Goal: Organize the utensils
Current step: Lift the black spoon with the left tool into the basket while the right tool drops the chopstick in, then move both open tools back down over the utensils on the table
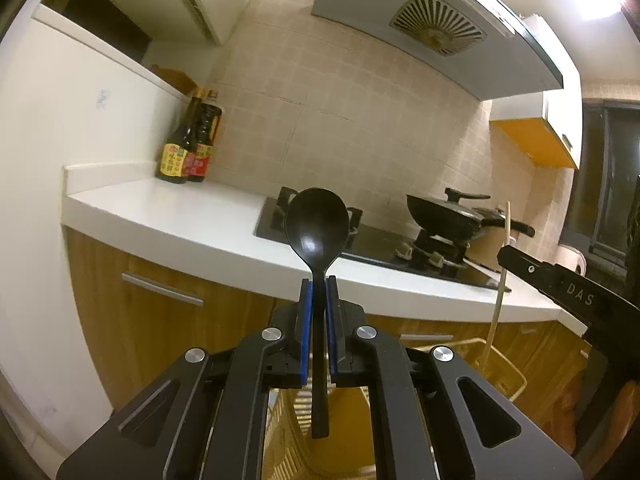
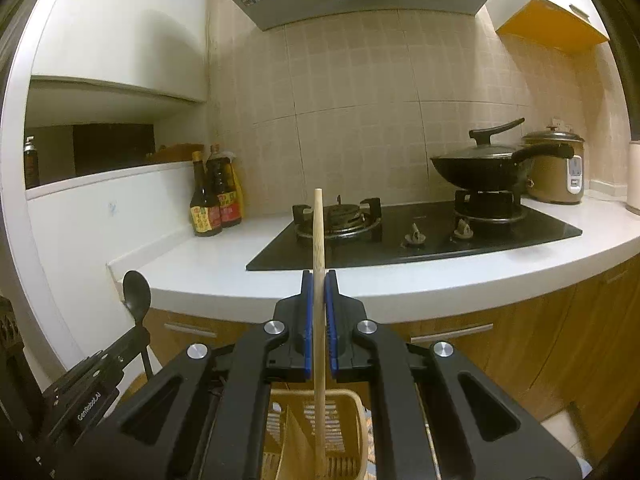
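- The left tool (image 1: pixel 319 292) is clenched on a black spoon (image 1: pixel 317 226), its blue pads pressing the thin handle from both sides. The spoon stands upright, bowl at 12 o'clock, handle end hanging below the pads.
- In the right wrist view this spoon (image 2: pixel 137 294) shows at 9 o'clock, upright in the left tool (image 2: pixel 141 334), well apart from the other tool.
- Behind the spoon runs a white tabletop (image 1: pixel 172 216); two dark sauce bottles (image 1: pixel 188 144) stand side by side at its back corner, toward 10 o'clock, against the tiled wall (image 1: pixel 340 120).
- A black gas stove (image 2: pixel 416 232) is set into the tabletop. Its left burner (image 2: pixel 339 216) is bare, its right one carries a black wok (image 2: pixel 476 172) with a lid on it.
- A beige rice cooker (image 2: pixel 554 172) stands just beside the wok at 3 o'clock.
- The right tool (image 2: pixel 319 292) is clenched on a pale wooden chopstick (image 2: pixel 319 320), held close to upright and leaning a little, its top end at 12 o'clock above the pads.
- The chopstick's lower end reaches down into a yellow slotted basket (image 2: pixel 352 432) at 6 o'clock; whether it touches the bottom cannot be told.
- From the left wrist view the chopstick (image 1: pixel 500 280) and the right tool (image 1: pixel 505 254) sit at 3 o'clock, above the basket (image 1: pixel 516 376).
- A range hood (image 1: pixel 440 24) hangs at 12 o'clock over the stove.
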`<state>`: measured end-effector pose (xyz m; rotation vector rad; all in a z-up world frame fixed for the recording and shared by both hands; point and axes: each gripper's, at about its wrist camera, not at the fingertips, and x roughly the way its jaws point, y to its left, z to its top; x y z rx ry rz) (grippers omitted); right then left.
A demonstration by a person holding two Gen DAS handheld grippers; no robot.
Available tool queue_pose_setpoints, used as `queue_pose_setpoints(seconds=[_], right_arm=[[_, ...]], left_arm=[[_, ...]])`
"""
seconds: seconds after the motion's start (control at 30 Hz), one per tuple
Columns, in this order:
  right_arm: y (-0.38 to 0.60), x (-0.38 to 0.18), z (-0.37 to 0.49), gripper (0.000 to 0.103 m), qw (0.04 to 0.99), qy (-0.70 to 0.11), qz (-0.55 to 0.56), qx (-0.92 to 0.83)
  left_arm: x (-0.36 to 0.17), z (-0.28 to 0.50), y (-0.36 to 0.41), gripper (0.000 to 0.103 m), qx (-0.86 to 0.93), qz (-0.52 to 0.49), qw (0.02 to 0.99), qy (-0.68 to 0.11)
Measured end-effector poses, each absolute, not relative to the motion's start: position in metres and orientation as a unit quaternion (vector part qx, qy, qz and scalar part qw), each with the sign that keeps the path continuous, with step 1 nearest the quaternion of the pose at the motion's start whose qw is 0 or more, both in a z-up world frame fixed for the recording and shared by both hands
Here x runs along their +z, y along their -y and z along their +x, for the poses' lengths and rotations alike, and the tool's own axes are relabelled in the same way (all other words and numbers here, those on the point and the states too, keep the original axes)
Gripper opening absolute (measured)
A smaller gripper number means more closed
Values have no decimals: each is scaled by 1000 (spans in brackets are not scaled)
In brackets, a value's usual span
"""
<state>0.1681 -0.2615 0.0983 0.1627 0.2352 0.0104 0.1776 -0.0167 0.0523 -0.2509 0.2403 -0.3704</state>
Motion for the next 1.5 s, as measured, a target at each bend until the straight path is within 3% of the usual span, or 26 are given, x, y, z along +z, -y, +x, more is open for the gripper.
queue_pose_setpoints(seconds=[0.1, 0.23, 0.33, 0.47, 0.63, 0.8, 0.97, 1.27, 1.5], right_arm=[[260, 96, 162, 5, 990, -117, 79, 4], [263, 94, 157, 5, 987, -128, 91, 10], [264, 93, 150, 6, 986, -139, 95, 16], [268, 90, 136, 23, 983, -150, 102, 24], [270, 90, 115, 39, 980, -163, 107, 35], [271, 96, 88, 39, 976, -194, 90, 29], [272, 89, 71, 39, 957, -279, 73, 29], [284, 20, 60, 39, 870, -483, 80, 58], [284, -22, 51, 39, 827, -546, 106, 78]], left_arm=[[50, 174, 16, 5, -186, -118, 968, -120], [47, 167, 12, 19, -191, -116, 967, -124], [47, 162, 9, 21, -196, -116, 965, -130], [51, 151, -2, 37, -199, -123, 963, -130], [56, 135, -10, 38, -212, -121, 958, -149], [60, 115, -11, 39, -241, -95, 943, -210], [49, 99, -2, 39, -279, -73, 911, -296], [-6, 72, 34, 38, -360, -2, 808, -467], [-42, 53, 70, 36, -379, 90, 755, -527]])
